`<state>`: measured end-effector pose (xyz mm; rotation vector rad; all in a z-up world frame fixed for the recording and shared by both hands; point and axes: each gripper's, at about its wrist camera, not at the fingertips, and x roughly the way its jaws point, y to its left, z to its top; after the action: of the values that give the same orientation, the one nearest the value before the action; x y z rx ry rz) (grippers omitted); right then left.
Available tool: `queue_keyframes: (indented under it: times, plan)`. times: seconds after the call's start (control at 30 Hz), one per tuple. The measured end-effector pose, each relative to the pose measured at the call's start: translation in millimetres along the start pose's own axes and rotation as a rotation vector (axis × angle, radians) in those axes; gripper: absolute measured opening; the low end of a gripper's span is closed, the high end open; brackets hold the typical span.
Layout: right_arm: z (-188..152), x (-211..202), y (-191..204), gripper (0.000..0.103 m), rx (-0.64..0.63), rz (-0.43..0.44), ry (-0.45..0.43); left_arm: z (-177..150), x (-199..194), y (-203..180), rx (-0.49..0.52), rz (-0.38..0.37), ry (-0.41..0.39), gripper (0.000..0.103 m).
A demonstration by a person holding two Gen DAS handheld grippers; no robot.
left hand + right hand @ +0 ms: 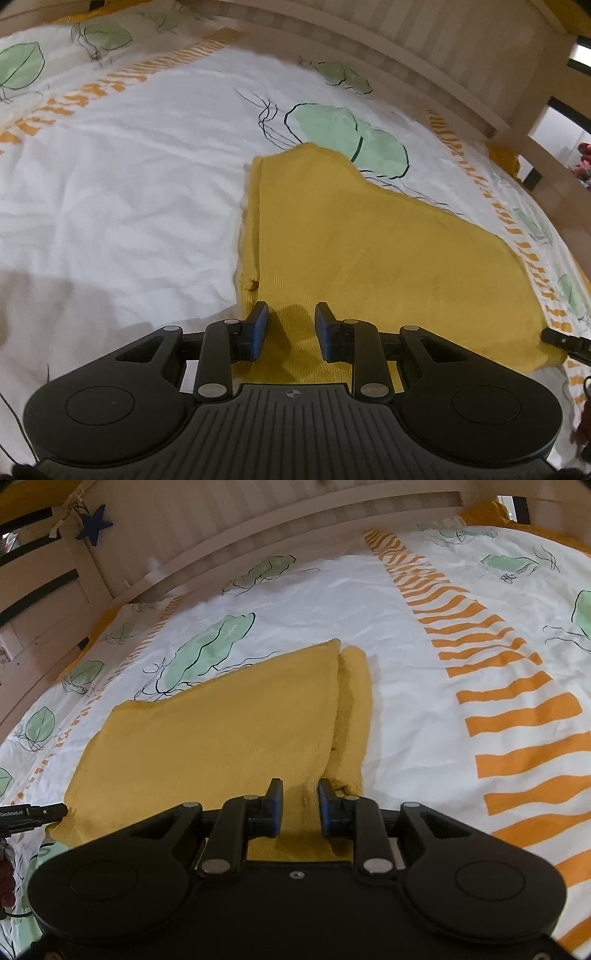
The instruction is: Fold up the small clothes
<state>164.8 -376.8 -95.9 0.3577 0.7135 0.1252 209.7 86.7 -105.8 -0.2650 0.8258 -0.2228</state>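
Observation:
A mustard-yellow garment lies flat on the bed sheet, partly folded, with a narrow strip showing along one side. My left gripper is open, its blue pads straddling the garment's near edge by the left corner. In the right wrist view the same garment spreads to the left, with the folded strip on its right side. My right gripper is open, low over the garment's near right corner, with cloth between the pads but not pinched. Each gripper's tip shows at the edge of the other's view.
The white bed sheet has green leaf prints and orange striped bands. A beige wooden bed rail runs along the far side. A blue star hangs on the rail at the left in the right wrist view.

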Motion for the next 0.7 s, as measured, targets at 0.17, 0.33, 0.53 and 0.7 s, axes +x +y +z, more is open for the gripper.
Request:
queue_keyframes:
  times: [0.17,0.33,0.53,0.7]
  plan:
    - [1,1,0,0.011,0.000,0.022,0.007,-1,1,-6,0.065,-0.087,0.021,0.000]
    - [2,-24,0,0.010,0.023,0.056,-0.047,-3,-21,-11,0.114,-0.143,0.015,0.000]
    - [-7,-24,-6,0.010,0.021,0.026,0.026,-12,-21,-4,0.140,-0.146,0.091,0.000]
    - [-10,-19,-4,0.011,0.001,-0.001,0.053,-15,-26,1,0.123,-0.126,0.061,0.004]
